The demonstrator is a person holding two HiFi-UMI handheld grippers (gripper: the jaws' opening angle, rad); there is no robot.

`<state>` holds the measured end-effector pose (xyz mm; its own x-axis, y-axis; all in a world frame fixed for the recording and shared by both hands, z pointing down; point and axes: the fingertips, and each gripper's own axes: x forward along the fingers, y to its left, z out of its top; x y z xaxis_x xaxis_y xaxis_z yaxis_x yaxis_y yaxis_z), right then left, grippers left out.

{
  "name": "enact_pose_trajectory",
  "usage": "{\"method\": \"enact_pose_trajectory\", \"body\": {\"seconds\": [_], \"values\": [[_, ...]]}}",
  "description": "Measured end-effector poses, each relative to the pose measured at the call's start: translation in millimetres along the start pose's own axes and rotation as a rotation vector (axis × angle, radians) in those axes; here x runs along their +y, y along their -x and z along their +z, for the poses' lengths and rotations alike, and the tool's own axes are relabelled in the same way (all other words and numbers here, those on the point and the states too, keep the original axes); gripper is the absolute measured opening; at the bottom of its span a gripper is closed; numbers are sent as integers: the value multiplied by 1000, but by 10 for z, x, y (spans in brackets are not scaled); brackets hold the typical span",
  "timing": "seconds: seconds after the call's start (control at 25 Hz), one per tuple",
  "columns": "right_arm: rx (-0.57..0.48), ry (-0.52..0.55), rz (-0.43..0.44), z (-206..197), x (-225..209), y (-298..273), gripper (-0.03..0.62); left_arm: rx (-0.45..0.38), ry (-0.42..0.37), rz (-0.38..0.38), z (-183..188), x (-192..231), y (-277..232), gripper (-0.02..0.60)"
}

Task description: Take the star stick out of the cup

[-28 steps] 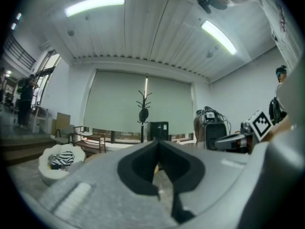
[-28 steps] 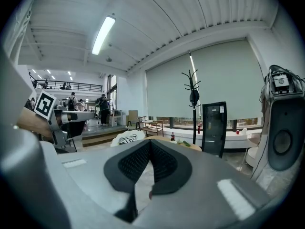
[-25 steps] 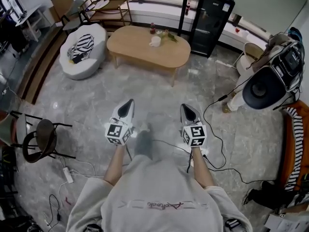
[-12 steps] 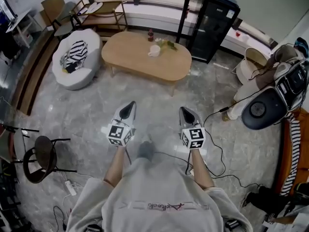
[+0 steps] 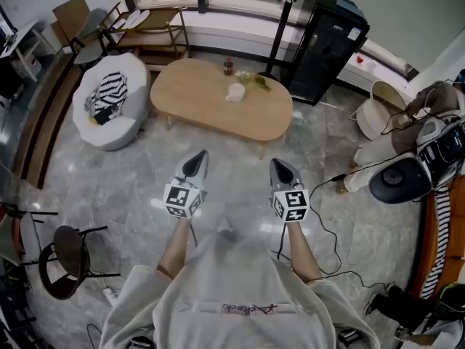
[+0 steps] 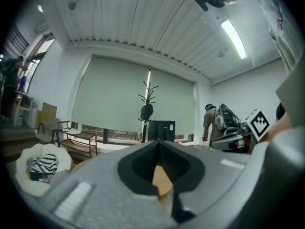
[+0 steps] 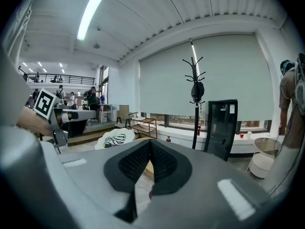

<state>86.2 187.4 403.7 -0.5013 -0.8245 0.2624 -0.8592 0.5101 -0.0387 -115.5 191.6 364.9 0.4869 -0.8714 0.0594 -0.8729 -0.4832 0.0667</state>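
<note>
Both the left gripper (image 5: 195, 158) and right gripper (image 5: 280, 167) are shut tight and empty, well short of the far table (image 5: 190, 106) where the cup (image 5: 235, 91) stands, so I'd say this is the approach, and next comes closing in and opening one gripper for the stick, which is too small to pick out.

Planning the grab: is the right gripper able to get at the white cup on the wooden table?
Probably not yet: the right gripper hangs over the floor, well short of the table where the cup stands. No obstacle shows between them.

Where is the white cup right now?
In the head view the white cup stands on the far half of the oval wooden table, near its middle, with a small red bottle just behind it at the table's far edge.
</note>
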Motion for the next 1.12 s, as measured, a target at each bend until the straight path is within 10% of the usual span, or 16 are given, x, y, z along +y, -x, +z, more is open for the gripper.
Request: {"method": "enact_pose_trajectory", "body": {"seconds": [1.12], "values": [[47, 15, 39, -3, -128, -1307, 3, 2, 7, -11, -102, 908, -872, -2]]}}
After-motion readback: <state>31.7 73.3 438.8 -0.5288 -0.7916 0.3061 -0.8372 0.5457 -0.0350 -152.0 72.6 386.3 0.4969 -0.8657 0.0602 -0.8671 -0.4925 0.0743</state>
